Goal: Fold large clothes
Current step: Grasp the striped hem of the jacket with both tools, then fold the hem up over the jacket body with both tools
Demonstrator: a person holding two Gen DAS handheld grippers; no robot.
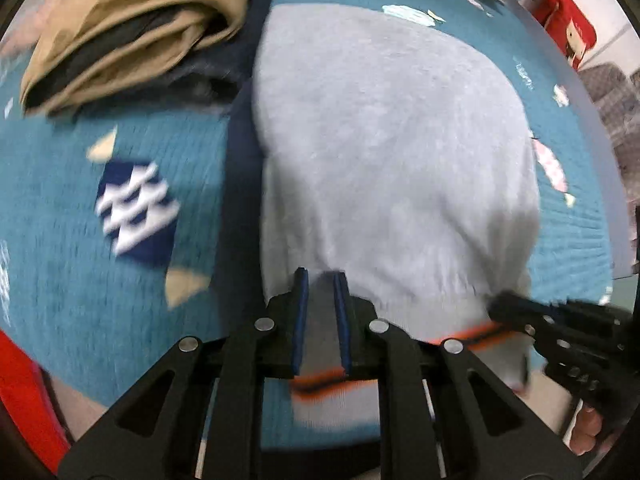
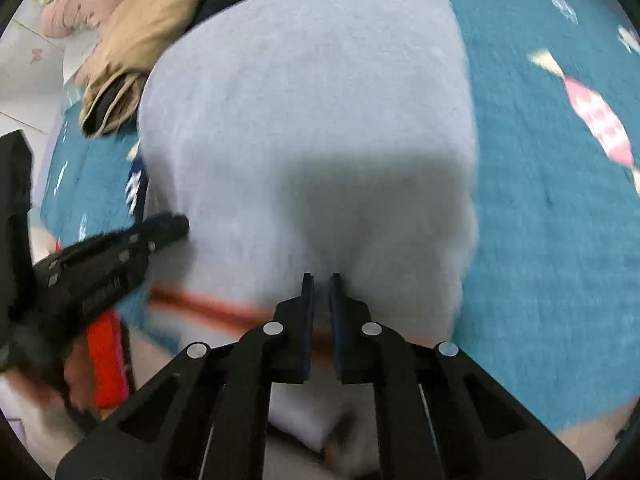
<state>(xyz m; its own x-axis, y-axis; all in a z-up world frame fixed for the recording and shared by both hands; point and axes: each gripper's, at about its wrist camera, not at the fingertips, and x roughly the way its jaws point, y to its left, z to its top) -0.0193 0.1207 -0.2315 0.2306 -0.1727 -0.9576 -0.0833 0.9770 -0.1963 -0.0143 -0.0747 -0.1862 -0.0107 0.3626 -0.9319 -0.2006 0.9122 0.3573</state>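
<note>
Left wrist view: the left tongs (image 1: 321, 280) pinched the grey sweater's (image 1: 384, 152) orange-striped hem (image 1: 334, 378). The right tongs (image 2: 321, 280) gripped the same hem further along. The sweater lay on a teal patterned bedspread (image 2: 540, 240), beside a tan garment (image 1: 132, 28).

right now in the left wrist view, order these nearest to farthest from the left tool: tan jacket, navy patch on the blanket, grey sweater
1. grey sweater, its hem pinched in the left tool
2. navy patch, off to the left on the teal blanket
3. tan jacket, folded at the far upper left
</note>
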